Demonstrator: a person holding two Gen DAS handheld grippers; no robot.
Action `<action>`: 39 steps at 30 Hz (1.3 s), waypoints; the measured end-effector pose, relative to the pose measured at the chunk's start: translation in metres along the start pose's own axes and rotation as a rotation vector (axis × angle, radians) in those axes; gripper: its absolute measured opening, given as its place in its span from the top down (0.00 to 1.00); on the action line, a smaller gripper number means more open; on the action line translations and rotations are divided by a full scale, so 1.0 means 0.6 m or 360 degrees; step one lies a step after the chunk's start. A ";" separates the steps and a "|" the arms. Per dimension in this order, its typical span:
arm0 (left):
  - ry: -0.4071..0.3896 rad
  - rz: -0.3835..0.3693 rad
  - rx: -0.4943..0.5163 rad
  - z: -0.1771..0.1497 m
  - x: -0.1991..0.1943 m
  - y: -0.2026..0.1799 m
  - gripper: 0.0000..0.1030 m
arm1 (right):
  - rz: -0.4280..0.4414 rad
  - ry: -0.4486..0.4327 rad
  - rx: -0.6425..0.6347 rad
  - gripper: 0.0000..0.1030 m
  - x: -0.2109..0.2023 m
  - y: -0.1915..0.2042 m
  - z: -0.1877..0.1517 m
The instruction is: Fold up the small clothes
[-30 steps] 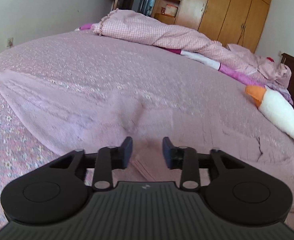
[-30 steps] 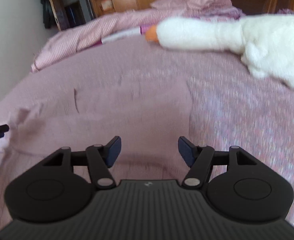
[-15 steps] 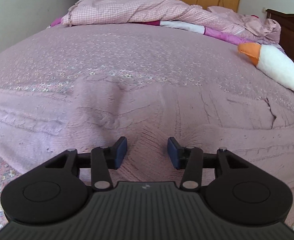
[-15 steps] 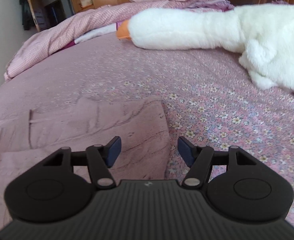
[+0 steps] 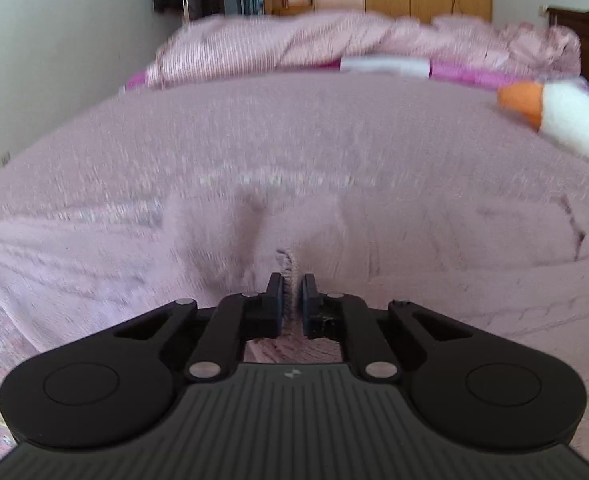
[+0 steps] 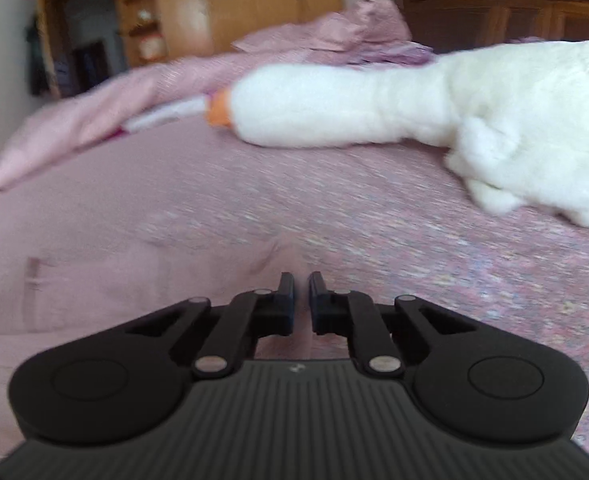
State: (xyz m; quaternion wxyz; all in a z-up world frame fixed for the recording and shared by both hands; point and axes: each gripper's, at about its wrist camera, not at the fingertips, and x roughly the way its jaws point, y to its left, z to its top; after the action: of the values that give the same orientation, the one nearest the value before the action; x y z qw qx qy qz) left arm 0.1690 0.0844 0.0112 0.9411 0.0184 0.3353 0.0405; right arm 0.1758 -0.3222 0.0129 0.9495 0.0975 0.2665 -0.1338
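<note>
Left gripper [image 5: 292, 286] is low over the bed, its two fingers pressed in on a ridge of pink knitted fabric that stands up between them. That ridge belongs to the pink knit garment [image 5: 434, 240], which lies spread across the floral bedspread [image 5: 294, 128], reaching out to both sides of the gripper and directly ahead of it. On the other side, the right gripper [image 6: 301, 286] has its fingers drawn nearly together with only a thin slit left; whether any cloth sits in that slit cannot be told through the blur. The garment's edge [image 6: 114, 272] lies ahead and to its left. Beyond it, a white plush goose [image 6: 414, 104] stretches along the bedspread, well apart from the gripper.
</note>
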 end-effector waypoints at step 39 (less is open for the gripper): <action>0.0200 0.0347 -0.0391 -0.066 -0.190 0.310 0.49 | 0.0552 0.0366 -0.0169 0.42 -0.223 0.136 -0.076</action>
State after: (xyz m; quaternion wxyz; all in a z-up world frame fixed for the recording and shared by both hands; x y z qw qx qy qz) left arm 0.0441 0.2600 0.0639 0.9034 -0.0631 0.3820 0.1842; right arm 0.0685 -0.2064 0.0550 0.9255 0.1064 0.3589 0.0578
